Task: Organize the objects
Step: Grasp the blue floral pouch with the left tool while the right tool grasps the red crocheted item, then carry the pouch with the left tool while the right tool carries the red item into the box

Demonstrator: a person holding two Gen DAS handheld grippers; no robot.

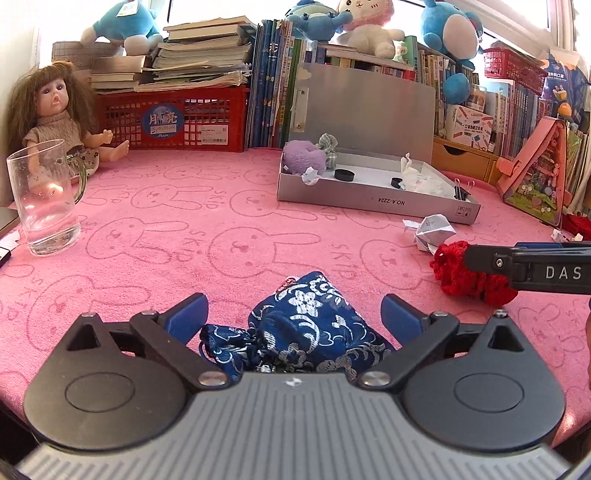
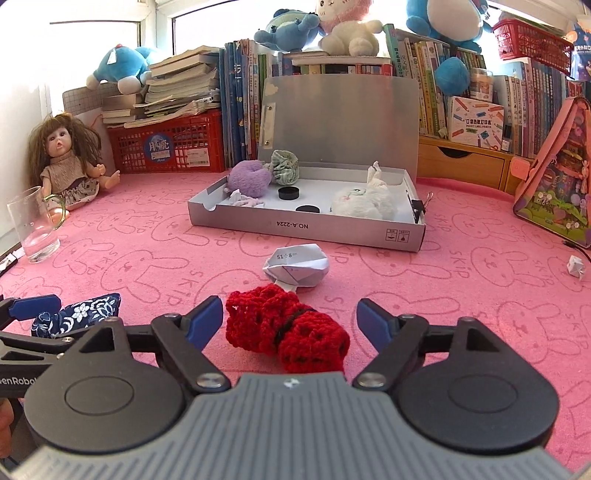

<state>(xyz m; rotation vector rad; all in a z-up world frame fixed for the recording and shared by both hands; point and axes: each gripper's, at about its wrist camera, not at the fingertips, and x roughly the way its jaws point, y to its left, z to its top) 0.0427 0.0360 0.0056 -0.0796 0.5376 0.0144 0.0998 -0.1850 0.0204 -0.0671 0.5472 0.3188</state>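
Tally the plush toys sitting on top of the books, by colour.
Blue plush toys: 3
White and pink plush toy: 1
Total: 4

crumpled paper point(image 2: 297, 266) blocks box point(image 2: 306, 230) (sides free)

The right claw point(image 2: 290, 314) stands spread around the red crocheted piece point(image 2: 286, 330), untouched.

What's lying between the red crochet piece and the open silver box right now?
A crumpled paper ball lies on the pink cloth between the red crochet piece and the silver box, clearest in the right wrist view.
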